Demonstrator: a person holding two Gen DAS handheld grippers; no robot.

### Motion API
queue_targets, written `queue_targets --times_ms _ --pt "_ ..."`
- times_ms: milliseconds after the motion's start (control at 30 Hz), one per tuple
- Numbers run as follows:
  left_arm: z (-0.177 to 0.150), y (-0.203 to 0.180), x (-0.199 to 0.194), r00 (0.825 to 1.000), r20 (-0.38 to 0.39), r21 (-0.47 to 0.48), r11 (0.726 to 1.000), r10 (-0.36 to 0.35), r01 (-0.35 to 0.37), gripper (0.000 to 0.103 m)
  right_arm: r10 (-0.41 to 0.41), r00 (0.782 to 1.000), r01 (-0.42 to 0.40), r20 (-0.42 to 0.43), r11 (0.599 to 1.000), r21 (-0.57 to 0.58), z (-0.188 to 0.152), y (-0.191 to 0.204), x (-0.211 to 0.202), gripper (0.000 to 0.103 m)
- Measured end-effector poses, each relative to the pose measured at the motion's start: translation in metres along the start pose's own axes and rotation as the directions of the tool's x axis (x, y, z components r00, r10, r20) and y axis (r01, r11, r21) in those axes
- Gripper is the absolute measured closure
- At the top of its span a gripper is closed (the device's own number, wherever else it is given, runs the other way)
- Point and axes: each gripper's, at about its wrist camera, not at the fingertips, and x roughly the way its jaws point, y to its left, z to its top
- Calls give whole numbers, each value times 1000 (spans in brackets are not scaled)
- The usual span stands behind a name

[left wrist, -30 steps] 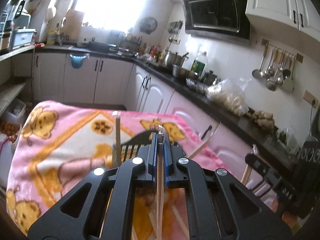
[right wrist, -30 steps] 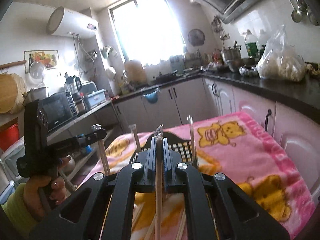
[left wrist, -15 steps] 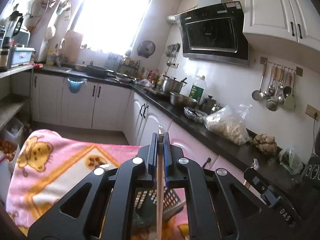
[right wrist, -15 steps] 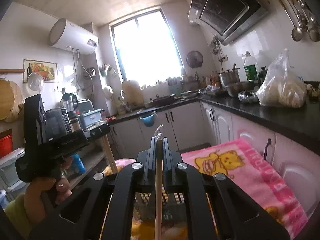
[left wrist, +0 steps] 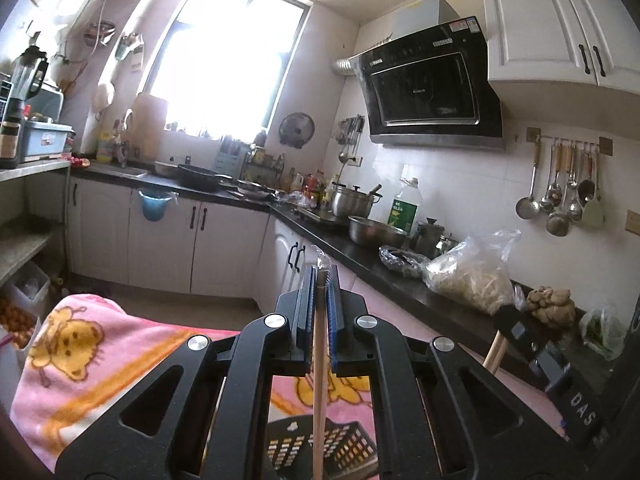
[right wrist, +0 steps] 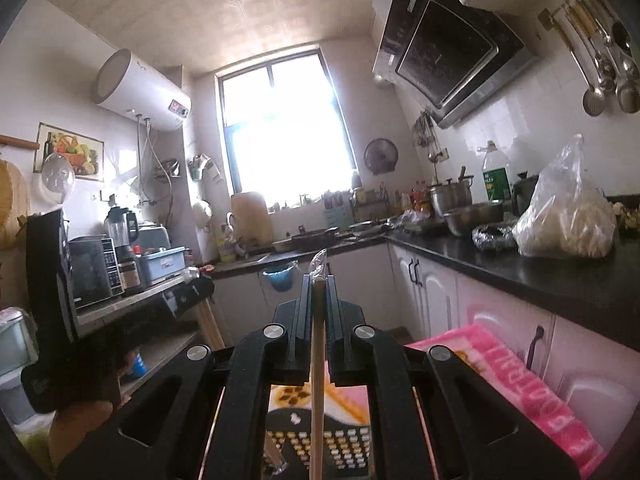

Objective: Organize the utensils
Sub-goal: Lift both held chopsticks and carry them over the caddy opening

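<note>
My left gripper (left wrist: pixel 320 276) is shut on a wooden chopstick (left wrist: pixel 318 392) that runs down between its fingers, held high above a black perforated basket (left wrist: pixel 344 448) on the pink cartoon blanket (left wrist: pixel 80 360). My right gripper (right wrist: pixel 318 280) is shut on another wooden chopstick (right wrist: pixel 317 400), also raised above the same black basket (right wrist: pixel 344 448). The right gripper with its chopstick shows at the right edge of the left wrist view (left wrist: pixel 520 332); the left gripper and the hand holding it show at the left of the right wrist view (right wrist: pixel 188 292).
A black countertop (left wrist: pixel 400 276) runs along the right with pots, a bottle and a plastic bag (left wrist: pixel 468 276). White cabinets (left wrist: pixel 160 240) stand below it. A shelf with appliances (right wrist: pixel 100 272) stands on the left. Ladles hang on the wall (left wrist: pixel 560 192).
Both grippers have lifted and tilted upward with their chopsticks. The blanket and basket have dropped toward the bottom of both views, and more of the kitchen wall and ceiling shows.
</note>
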Motion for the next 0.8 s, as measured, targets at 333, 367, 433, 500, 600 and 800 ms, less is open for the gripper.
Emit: queue_targets --times_ms 333,367,433,500,600,800 --pt "-24 12 23 1000 -5 -16 1000 15 -15 102 -46 999 46 12 999 -21 -12 -4 33 97" --pt "-28 15 24 1000 -5 -19 1000 14 -14 102 -52 999 52 11 998 -21 -14 -4 35 97" --pt "-33 19 24 1000 -5 -23 1000 16 -16 102 -62 998 63 8 998 -15 -18 -6 41 97" --pt "-39 24 24 1000 -1 -31 999 18 -18 102 -78 997 78 11 997 -14 -22 -8 45 97" --pt "-46 29 23 1000 -5 -42 999 16 -17 102 -97 995 97 14 995 -17 -28 -9 51 97" --pt "-62 34 25 1000 -28 -51 999 7 -8 102 -129 991 130 34 991 -34 -40 -10 57 97"
